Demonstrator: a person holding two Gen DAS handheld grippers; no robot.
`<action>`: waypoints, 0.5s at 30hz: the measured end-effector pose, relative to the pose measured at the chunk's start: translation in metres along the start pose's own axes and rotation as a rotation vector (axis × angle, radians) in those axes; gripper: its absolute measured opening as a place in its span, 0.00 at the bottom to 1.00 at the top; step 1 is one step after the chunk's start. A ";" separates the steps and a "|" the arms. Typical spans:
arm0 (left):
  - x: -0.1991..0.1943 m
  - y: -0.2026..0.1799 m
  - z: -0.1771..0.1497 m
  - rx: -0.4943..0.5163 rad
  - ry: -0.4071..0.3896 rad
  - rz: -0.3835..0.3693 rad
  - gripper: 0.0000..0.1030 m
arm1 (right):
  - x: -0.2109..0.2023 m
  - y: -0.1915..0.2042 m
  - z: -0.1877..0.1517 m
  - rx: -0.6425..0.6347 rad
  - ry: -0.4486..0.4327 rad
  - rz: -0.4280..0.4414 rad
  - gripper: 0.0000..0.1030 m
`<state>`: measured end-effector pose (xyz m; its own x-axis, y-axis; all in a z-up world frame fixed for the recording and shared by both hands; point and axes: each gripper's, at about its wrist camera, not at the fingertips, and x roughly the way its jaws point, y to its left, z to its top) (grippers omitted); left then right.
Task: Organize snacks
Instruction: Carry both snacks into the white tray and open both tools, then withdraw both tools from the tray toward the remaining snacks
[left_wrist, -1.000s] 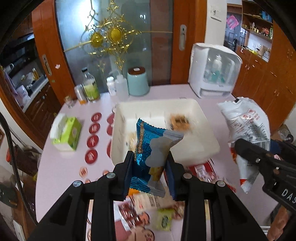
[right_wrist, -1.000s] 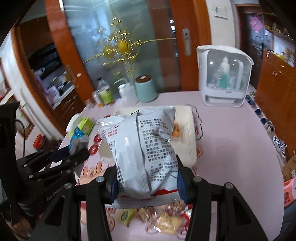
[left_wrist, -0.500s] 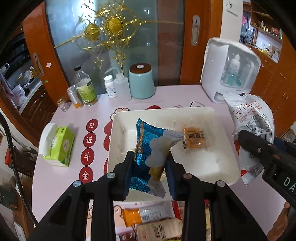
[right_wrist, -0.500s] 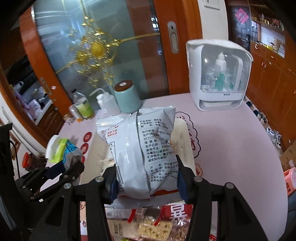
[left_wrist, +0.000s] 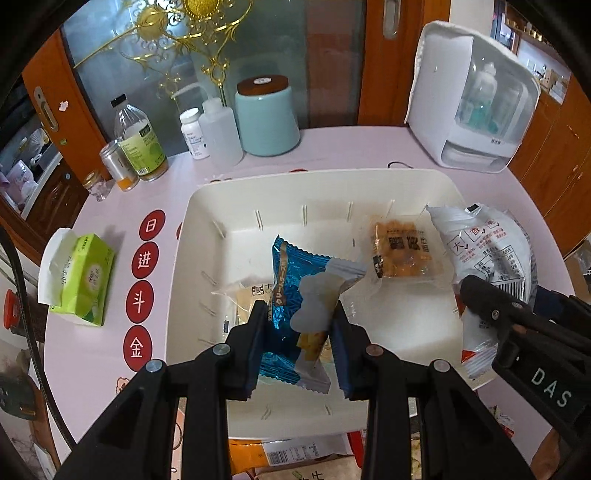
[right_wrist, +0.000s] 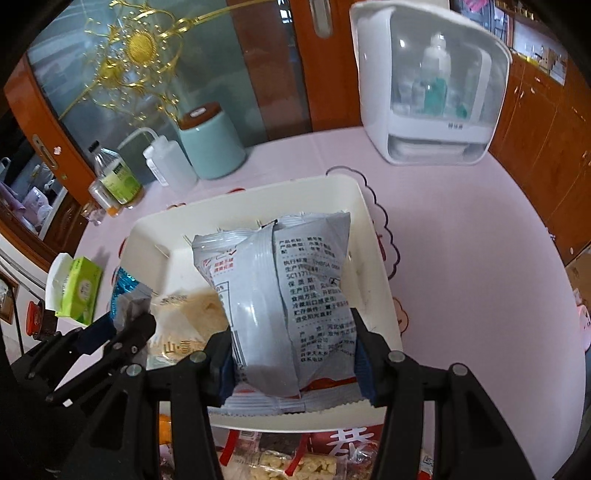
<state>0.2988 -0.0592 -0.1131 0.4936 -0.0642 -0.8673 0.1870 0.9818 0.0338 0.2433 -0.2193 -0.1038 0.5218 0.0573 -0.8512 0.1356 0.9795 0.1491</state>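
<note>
The left gripper (left_wrist: 299, 332) pinches a blue-and-silver snack packet (left_wrist: 295, 288) between its two fingers, holding it upright over the near half of the white plastic bin (left_wrist: 184, 258). The right gripper (right_wrist: 293, 354) clamps a grey-white snack bag (right_wrist: 280, 295) printed with small text, likewise upright and over the bin's near right portion; in the left wrist view this bag (left_wrist: 484, 251) appears at the bin's right wall. On the bin floor lie a clear packet of orange-brown pieces (left_wrist: 400, 253) toward the far right and a pale translucent packet (right_wrist: 181, 325) toward the near left, partly hidden behind the blue packet. The bin stands on a pink tablecloth (right_wrist: 461, 229) marked with red discs bearing Chinese characters (left_wrist: 142, 254). More wrapped snacks (right_wrist: 295, 461) lie on the cloth just in front of the bin's near wall. A green tissue pack (left_wrist: 83, 275) lies to the left of the bin, apart from it. Behind the bin stand a mint-green canister with a brown lid (left_wrist: 266, 118), a white squeeze bottle (left_wrist: 219, 133), a small white pill bottle (left_wrist: 194, 134), a glass bottle with a green label (left_wrist: 138, 142) and a white cabinet with a clear front (left_wrist: 476, 99).
</note>
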 end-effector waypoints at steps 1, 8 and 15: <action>0.004 -0.001 0.000 0.002 0.005 0.000 0.31 | 0.003 -0.001 0.000 0.001 0.004 0.002 0.53; 0.011 -0.003 -0.007 0.010 -0.021 0.013 0.96 | 0.023 -0.006 -0.003 0.046 0.049 0.051 0.60; 0.015 -0.009 -0.013 0.061 -0.008 0.026 0.96 | 0.028 -0.005 -0.005 0.048 0.061 0.050 0.62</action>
<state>0.2936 -0.0669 -0.1323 0.5056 -0.0407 -0.8618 0.2254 0.9704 0.0864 0.2533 -0.2221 -0.1312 0.4764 0.1193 -0.8711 0.1518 0.9647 0.2152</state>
